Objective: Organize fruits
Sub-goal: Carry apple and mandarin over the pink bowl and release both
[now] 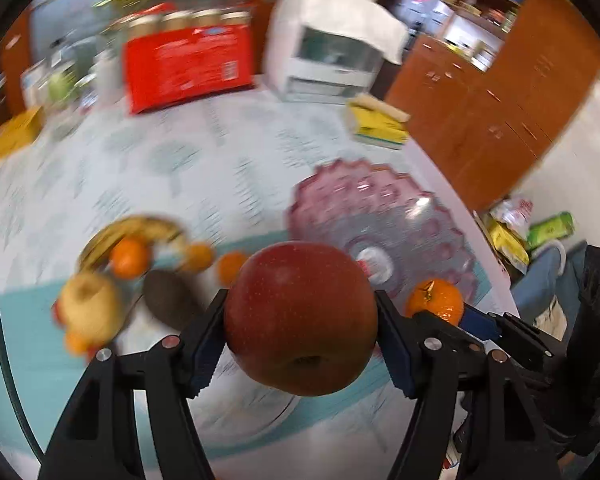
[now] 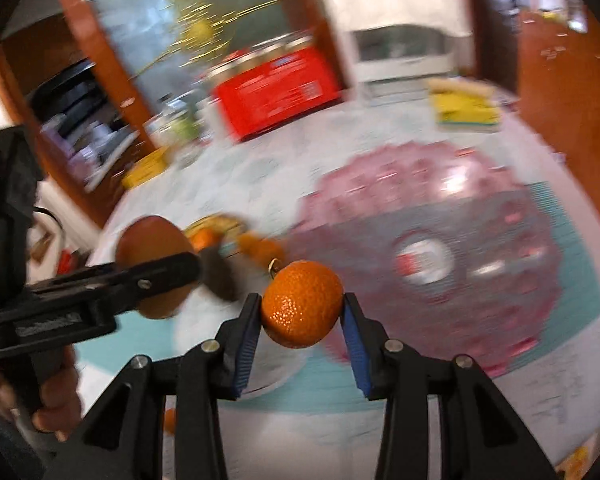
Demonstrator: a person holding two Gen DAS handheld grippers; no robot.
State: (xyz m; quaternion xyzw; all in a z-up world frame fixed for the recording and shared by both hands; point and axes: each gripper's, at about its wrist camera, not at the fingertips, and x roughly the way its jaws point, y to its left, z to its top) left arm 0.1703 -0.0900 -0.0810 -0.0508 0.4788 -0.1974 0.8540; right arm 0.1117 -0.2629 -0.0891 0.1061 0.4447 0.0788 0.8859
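Between the ribbed blue pads of the left gripper (image 1: 300, 322), a large, round red apple (image 1: 300, 318) is sitting clamped, its smooth, speckled skin showing a shallow dimple turned toward the camera. It is hanging above the table (image 1: 220, 152), whose pale cloth is carrying a faint leaf print and a teal band. Just beside it, the right gripper (image 2: 302, 314) is pinching a small mandarin (image 2: 302, 304) between its own flat blue pads; the pebbled, glossy peel is catching the light and a short stem is sticking up from the top. Both fruits are being held clear of the table, close to the near edge of a wide pink glass plate (image 1: 380, 208) with a scalloped rim and a moulded, faceted surface. To the left, blurred fruit is lying loose on the cloth: curved yellow bananas (image 1: 140, 228), several small oranges (image 1: 130, 258), a yellowish apple (image 1: 90, 304) and a dark oval avocado (image 1: 168, 300). Farther back, a glossy red box (image 1: 188, 66), a white boxy appliance (image 1: 332, 44) and a yellow tissue pack (image 1: 376, 122) are standing near brown wooden cabinets (image 1: 500, 92).
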